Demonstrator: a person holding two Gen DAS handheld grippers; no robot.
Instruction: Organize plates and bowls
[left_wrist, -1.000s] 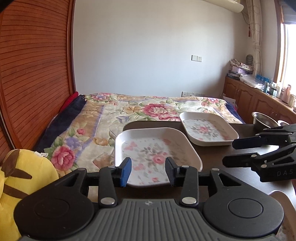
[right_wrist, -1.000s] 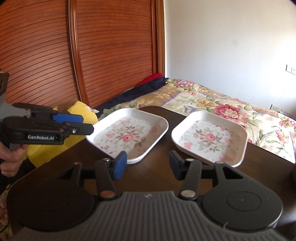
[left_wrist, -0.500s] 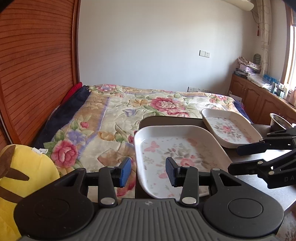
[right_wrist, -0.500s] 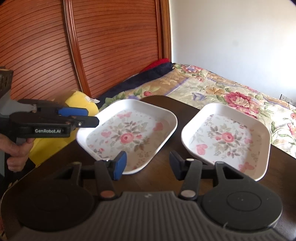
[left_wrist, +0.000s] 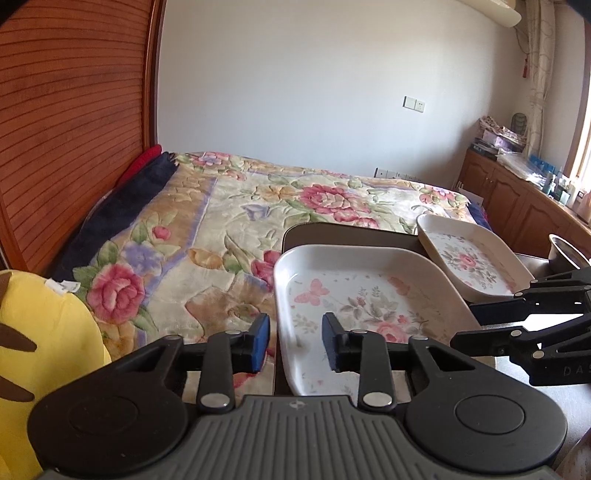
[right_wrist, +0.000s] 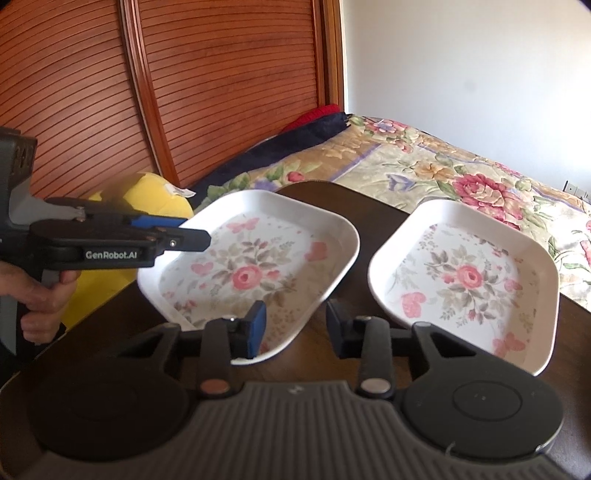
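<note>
The left gripper (right_wrist: 192, 230) reads "GenRobot.AI" on its side; the right gripper (left_wrist: 476, 325) shows "DAS", cut off.

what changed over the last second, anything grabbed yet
Both grippers have closed in on the near floral plate. The left gripper now straddles its left rim with jaws open, and the right gripper has come up to its right edge, also open. Nothing is gripped yet. Both plates, including the far floral plate, lie where they were on the dark table.
</note>
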